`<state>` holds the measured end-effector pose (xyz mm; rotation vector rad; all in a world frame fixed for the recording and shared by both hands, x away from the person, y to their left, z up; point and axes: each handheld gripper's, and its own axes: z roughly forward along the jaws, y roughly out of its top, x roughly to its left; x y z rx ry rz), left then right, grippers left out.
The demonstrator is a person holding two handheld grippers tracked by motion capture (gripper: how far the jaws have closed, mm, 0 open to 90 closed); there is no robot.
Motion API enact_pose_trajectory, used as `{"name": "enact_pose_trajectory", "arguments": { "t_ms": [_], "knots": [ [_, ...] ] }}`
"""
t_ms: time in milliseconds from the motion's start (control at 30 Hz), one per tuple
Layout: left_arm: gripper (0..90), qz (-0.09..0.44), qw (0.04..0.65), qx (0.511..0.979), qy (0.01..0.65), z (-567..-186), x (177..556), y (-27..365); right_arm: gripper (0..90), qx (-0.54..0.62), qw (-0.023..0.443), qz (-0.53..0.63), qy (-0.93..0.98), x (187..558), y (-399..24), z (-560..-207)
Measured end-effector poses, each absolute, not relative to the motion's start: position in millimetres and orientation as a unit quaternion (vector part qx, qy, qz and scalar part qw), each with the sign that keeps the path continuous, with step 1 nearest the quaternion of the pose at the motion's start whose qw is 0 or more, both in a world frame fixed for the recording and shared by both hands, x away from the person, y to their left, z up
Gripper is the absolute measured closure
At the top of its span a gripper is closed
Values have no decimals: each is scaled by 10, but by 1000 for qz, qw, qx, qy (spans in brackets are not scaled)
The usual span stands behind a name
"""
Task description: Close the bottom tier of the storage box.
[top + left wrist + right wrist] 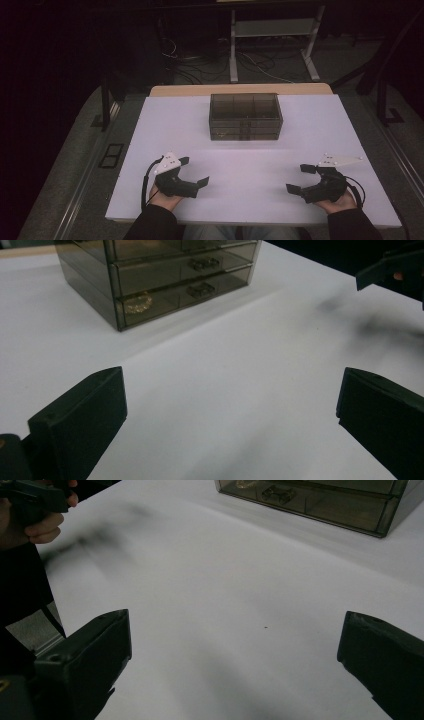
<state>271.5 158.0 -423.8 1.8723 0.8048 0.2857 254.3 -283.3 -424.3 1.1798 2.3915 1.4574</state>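
Note:
A smoky transparent drawer box (245, 116) stands at the far middle of the white table (250, 165). In the left gripper view the drawer box (160, 275) shows two stacked drawers with dark handles, and a gold bracelet (138, 302) lies inside the lower drawer. My left gripper (194, 171) rests near the front left, jaws wide apart and empty. My right gripper (300, 178) rests near the front right, also open with nothing between its jaws. The right gripper view catches a lower corner of the box (330, 497).
Beyond the table, the floor holds loose cables (200, 65) and the white legs of a stand (310, 55). A wooden edge (240, 89) runs along the table's far side. Dark frame posts (385, 95) stand at the right.

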Motion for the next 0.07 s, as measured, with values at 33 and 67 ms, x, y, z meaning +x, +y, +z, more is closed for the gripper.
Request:
{"name": "enact_pose_trajectory", "arguments": {
  "t_ms": [33,67],
  "knots": [
    [0,116,516,780,334,-4247,2719,1578,3,388,51,479,786,2541,-2833,-4243],
    [0,114,516,781,334,-4252,2720,1573,3,389,50,478,786,2540,-2833,-4242]
  ]
}}
